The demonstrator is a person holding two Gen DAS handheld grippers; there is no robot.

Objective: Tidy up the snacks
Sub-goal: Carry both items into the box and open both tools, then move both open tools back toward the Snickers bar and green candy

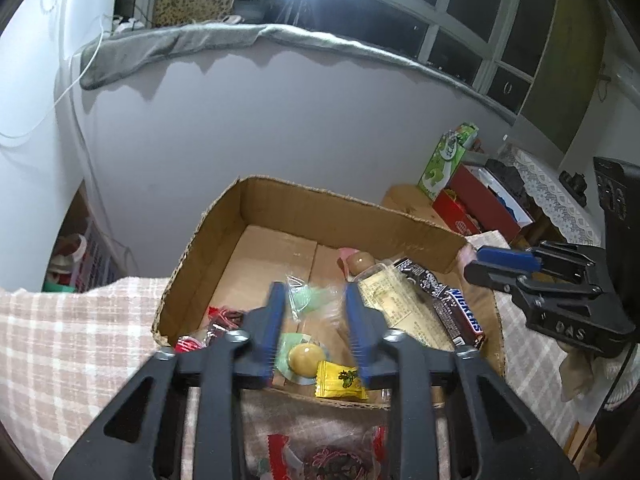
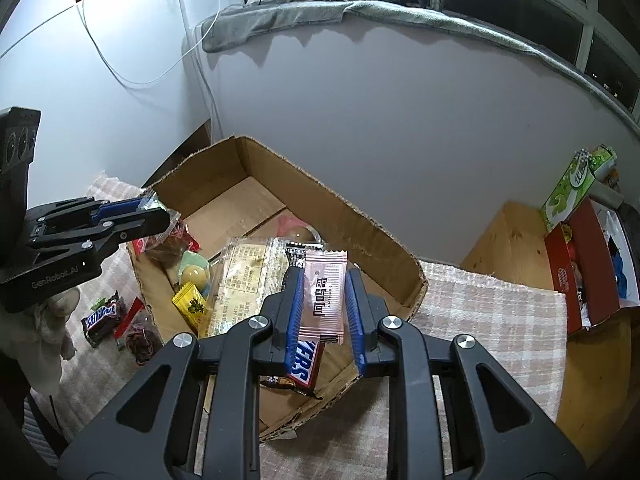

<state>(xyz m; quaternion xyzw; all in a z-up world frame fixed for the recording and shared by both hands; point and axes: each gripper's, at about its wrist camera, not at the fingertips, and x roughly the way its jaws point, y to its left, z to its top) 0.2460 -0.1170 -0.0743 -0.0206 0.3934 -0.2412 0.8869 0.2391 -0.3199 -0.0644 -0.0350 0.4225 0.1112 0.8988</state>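
Note:
An open cardboard box (image 1: 248, 220) (image 2: 360, 224) sits on a checked cloth and holds several snacks: a long clear cracker pack (image 1: 400, 304) (image 2: 244, 276), a Snickers bar (image 1: 460, 312) (image 2: 306, 364), a yellow candy (image 1: 340, 380) (image 2: 190, 304) and a green cup jelly (image 1: 300, 354) (image 2: 196, 272). My left gripper (image 1: 316, 296) (image 2: 160, 208) hangs over the box's near left side, its fingers closed on a clear wrapper with a green sweet (image 1: 308, 296). My right gripper (image 2: 324, 284) (image 1: 476, 262) hovers over the box with a pink sachet (image 2: 324, 296) between its parted fingers; no pad visibly touches it.
A second Snickers bar (image 2: 102, 316) and red-wrapped snacks (image 2: 136, 330) (image 1: 320, 456) lie on the cloth (image 2: 480, 304) outside the box. A red box (image 2: 584, 268) and a green carton (image 2: 568, 188) stand on a wooden table at the right. A white wall is behind.

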